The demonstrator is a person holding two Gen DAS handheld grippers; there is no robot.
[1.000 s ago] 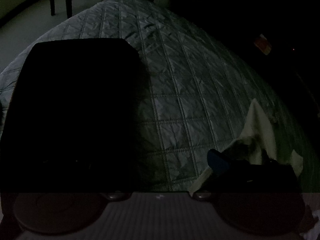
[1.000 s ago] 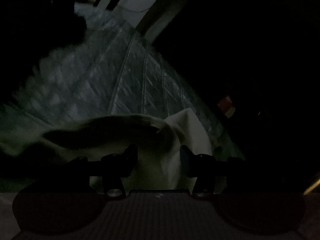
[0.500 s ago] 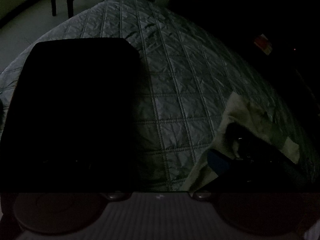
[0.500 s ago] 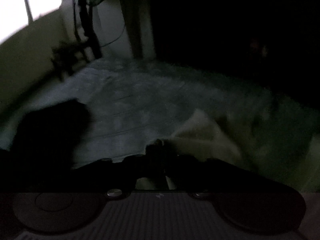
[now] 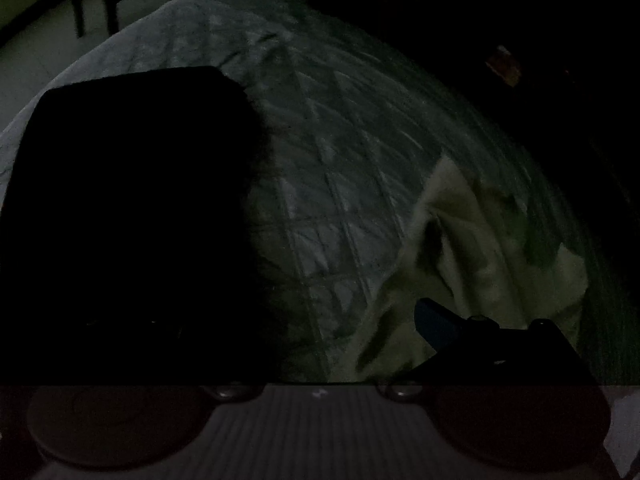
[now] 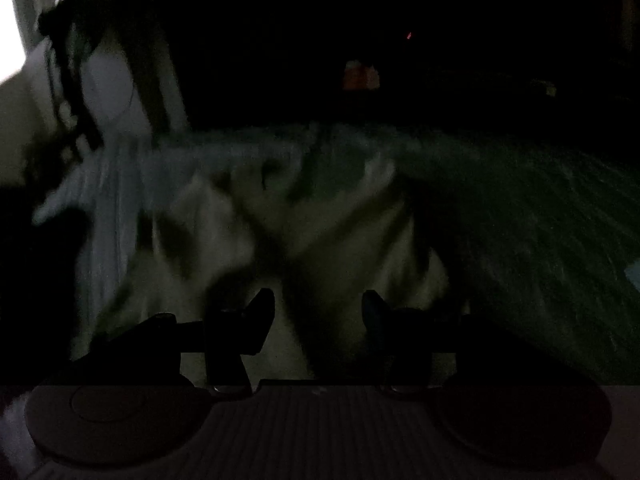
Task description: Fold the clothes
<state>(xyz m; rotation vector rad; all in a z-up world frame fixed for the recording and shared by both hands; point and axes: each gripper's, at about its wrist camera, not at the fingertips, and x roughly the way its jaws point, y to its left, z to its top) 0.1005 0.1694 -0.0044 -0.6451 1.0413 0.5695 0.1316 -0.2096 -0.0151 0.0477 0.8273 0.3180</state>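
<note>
Dim room, little light; a grey quilt [image 5: 336, 184] covers the bed and fills most of both views. At 11 o'clock in the left wrist view, chair legs [image 5: 92, 4] stand on the floor beyond the quilt's far edge. From 9 to 7 o'clock a flat black cloth [image 5: 128, 208] lies on the quilt, its far corner squared; whether it is a folded garment I cannot tell. The left gripper [image 5: 304, 344] shows only one finger [image 5: 436, 320], at 5 o'clock, dark against the pale cloth [image 5: 492, 240]; the other finger is lost in the black area, so how its jaws stand cannot be told. The pale cloth lies rumpled on the quilt from 3 to 5 o'clock, just behind that finger and partly under it.

In the right wrist view a bright window [image 6: 12, 20] sits at 10 o'clock. The same pale cloth [image 6: 320, 232] is spread in blurred folds across the centre. The right gripper [image 6: 318, 312] has its jaws apart and opening, fingers [image 6: 260, 312] at 6 o'clock, nothing pinched: the cloth lies beyond and below the gap, not pressed by either pad.
</note>
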